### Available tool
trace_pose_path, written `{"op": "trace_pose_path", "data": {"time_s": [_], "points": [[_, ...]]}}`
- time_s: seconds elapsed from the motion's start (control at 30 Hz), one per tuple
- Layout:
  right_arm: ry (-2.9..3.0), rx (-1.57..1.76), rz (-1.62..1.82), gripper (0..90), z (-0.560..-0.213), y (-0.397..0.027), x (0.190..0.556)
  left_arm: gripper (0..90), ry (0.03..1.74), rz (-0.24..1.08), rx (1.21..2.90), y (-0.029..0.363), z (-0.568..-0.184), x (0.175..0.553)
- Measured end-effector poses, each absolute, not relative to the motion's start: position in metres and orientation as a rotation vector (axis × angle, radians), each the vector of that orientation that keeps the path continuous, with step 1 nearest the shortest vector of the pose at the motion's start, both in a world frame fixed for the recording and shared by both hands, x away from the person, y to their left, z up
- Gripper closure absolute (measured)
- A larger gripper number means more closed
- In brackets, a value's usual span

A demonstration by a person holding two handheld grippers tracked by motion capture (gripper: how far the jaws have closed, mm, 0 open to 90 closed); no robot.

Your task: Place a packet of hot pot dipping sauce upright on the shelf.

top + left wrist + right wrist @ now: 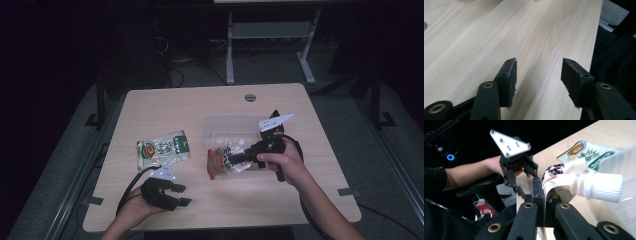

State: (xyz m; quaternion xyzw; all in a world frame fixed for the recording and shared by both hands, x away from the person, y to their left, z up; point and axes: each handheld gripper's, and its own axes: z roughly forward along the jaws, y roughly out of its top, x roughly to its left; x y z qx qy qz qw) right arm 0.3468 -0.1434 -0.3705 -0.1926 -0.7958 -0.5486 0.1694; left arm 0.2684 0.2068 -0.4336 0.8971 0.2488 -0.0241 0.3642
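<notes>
A pouch [219, 164] with a white screw cap [599, 187] hangs tilted at the front edge of a clear plastic tub [235, 127]. My right gripper [233, 159] is shut on the pouch's top edge beside the spout, and the jaws [542, 192] pinch the thin film. A green-and-white snack bag [165, 148] lies flat on the table to the left and also shows behind the cap as a green bag [589, 151]. My left gripper [183, 195] is open near the table's front edge, below the green bag. Its pads [510, 77] stand apart over bare wood with nothing between them.
The light wooden table [280, 105] has a round grommet [250, 97] at the back middle. Dark floor, cables and a white desk frame [230, 45] lie beyond it. From the right gripper view the left gripper [517, 165] shows farther off at the table's edge.
</notes>
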Motion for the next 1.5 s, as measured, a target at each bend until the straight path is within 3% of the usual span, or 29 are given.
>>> {"op": "trace_pose_path", "data": {"time_s": [0.4,0.77,1.5], "points": [[-2.312,-0.655,-1.618,89.9,-0.347,-0.153,0.383,35.5,0.640,-0.055,2.302,0.209,-0.439,0.270],[-2.340,-0.754,-1.593,89.9,-0.350,-0.154,0.408,35.5,0.631,-0.063,2.314,0.208,-0.440,0.269],[-2.354,-0.826,-1.553,89.8,-0.368,-0.155,0.420,35.5,0.627,-0.066,2.333,0.208,-0.442,0.269]]}}
